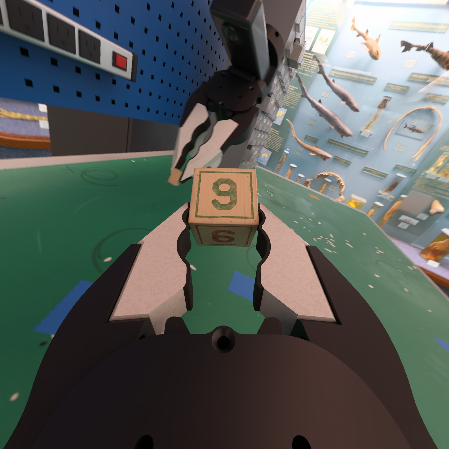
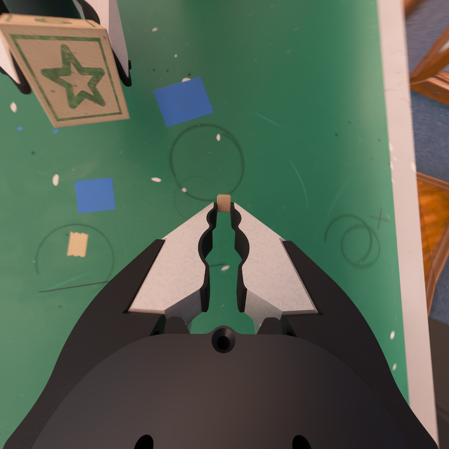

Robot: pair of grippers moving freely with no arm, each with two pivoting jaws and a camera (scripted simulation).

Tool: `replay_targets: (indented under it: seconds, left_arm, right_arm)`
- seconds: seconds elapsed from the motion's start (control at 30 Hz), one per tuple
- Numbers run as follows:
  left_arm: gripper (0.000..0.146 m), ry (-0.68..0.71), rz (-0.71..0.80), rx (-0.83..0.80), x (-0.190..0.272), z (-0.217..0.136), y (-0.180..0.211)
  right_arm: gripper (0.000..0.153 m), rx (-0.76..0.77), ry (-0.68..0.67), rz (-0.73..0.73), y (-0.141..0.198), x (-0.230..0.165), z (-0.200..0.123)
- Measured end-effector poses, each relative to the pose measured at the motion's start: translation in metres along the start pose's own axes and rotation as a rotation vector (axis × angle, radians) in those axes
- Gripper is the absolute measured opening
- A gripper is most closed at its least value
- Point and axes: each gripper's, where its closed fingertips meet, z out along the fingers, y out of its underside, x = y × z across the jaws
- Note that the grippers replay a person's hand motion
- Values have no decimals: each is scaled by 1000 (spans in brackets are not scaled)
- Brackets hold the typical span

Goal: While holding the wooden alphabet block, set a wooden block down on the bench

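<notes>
My left gripper (image 1: 223,213) is shut on the wooden alphabet block (image 1: 223,204), a pale cube with green and red printed faces, held above the green bench (image 1: 73,218). The same block (image 2: 70,77), with a green star face, shows at the top left of the right wrist view between the left gripper's fingers (image 2: 116,36). My right gripper (image 2: 223,205) is shut on a small plain wooden block (image 2: 223,202) at its fingertips, above the bench (image 2: 303,121). The right gripper (image 1: 178,178) also shows in the left wrist view, pointing down beyond the alphabet block, the small block (image 1: 175,178) at its tips.
The bench top carries blue tape patches (image 2: 182,102), a tan patch (image 2: 77,244), ring marks and white flecks. Its pale edge (image 2: 398,170) runs down the right. A blue pegboard (image 1: 158,60) with a power strip (image 1: 73,41) stands behind.
</notes>
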Motion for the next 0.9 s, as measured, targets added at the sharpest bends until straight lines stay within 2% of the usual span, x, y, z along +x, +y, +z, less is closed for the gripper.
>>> replay_targets:
  seconds: [0.17, 0.33, 0.43, 0.6, 0.9]
  left_arm:
    - [52, -39, 147, 13, 17, -2, 2]
    - [52, 55, 105, -21, 55, 0, 16]
    - [52, 74, 138, -67, 68, -2, 30]
    - [52, 104, 188, -138, 82, -1, 48]
    - [52, 109, 293, -221, 89, 4, 66]
  right_arm:
    - [10, 84, 173, 189, 22, -21, -55]
    - [10, 85, 324, 368, 63, -61, -100]
    - [10, 80, 387, 468, 88, -90, -119]
    - [10, 69, 458, 608, 125, -129, -132]
    - [10, 80, 487, 755, 164, -174, -128]
